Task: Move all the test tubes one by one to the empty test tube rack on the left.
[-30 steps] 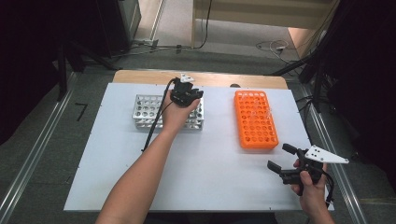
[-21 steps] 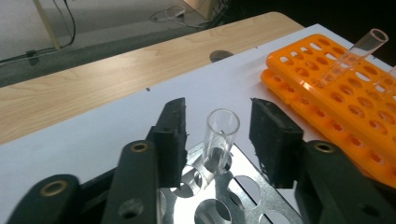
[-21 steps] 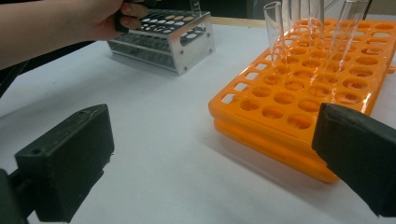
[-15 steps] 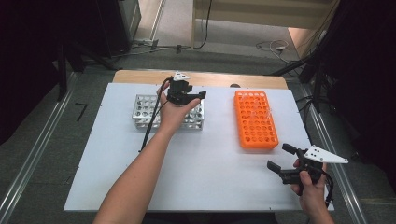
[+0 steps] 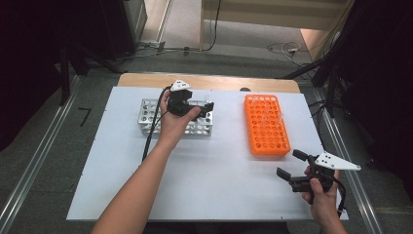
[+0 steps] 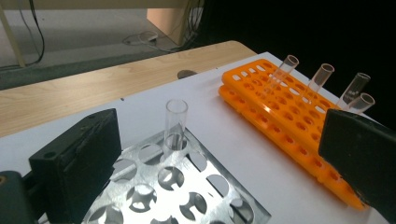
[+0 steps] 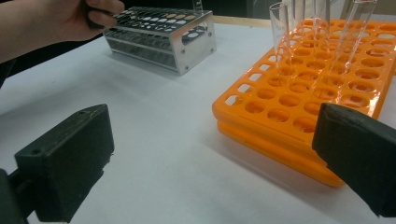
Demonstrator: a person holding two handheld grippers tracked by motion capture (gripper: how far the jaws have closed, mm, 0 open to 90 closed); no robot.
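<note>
— The left gripper hangs over the metal rack, near the far edge of the white board. Its jaws have just been opening and now stand wide, with nothing pinched between them.

— And the glass tube?

— Standing upright by itself in a hole at the rack's corner, the end nearest the orange rack. In the left gripper view it sits between the two jaws, touched by neither. I'd judge this the release: one tube set down, the hand free to leave.

— The right gripper?

— Low at the board's near right corner, jaws spread and empty, pointing towards the orange rack.

— What's next, you reckon?

— The remaining tubes lean in the orange rack's holes. The left gripper should lift straight clear so a jaw doesn't knock the placed tube, then one gripper must close on the next tube's upper part and draw it up along its tilt.
</note>
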